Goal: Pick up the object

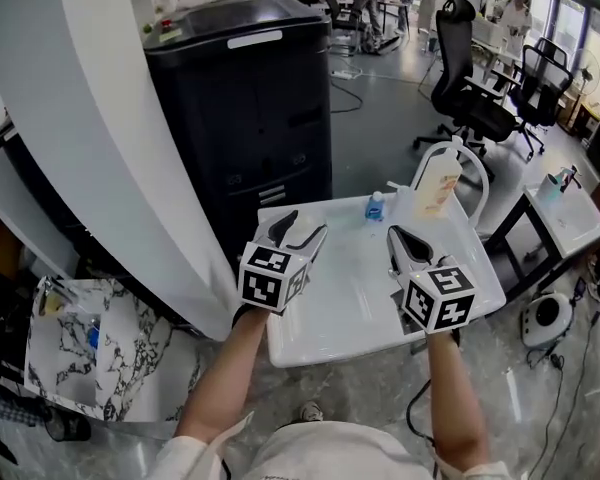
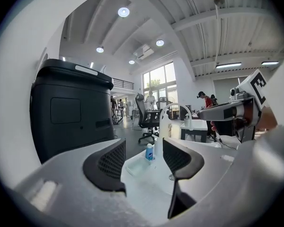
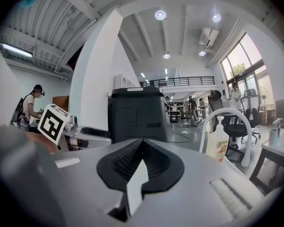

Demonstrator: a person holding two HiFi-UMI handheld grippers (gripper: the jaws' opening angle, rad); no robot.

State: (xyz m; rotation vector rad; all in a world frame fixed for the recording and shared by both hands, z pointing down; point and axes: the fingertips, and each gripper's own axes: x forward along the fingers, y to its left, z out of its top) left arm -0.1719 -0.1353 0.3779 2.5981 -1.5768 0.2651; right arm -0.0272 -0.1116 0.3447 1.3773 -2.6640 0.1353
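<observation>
A small blue bottle (image 1: 376, 206) stands at the far edge of the white table (image 1: 350, 313). Right of it is a cream pump bottle (image 1: 437, 183) in front of a white arched handle (image 1: 477, 173). My left gripper (image 1: 305, 224) hovers over the table's left part, open and empty. In the left gripper view the blue bottle (image 2: 150, 152) shows far off between the spread jaws of that gripper (image 2: 144, 145), with a clear tray (image 2: 136, 165) in front of it. My right gripper (image 1: 394, 232) is shut on nothing; its view shows the closed fingertips (image 3: 143, 143) and the pump bottle (image 3: 218, 144) ahead to the right.
A tall black machine (image 1: 240, 108) stands just beyond the table beside a white pillar (image 1: 90, 118). Office chairs (image 1: 470, 93) and a second white table (image 1: 570, 218) are to the right. A marble-patterned slab (image 1: 90, 353) lies on the floor at left. People stand far back.
</observation>
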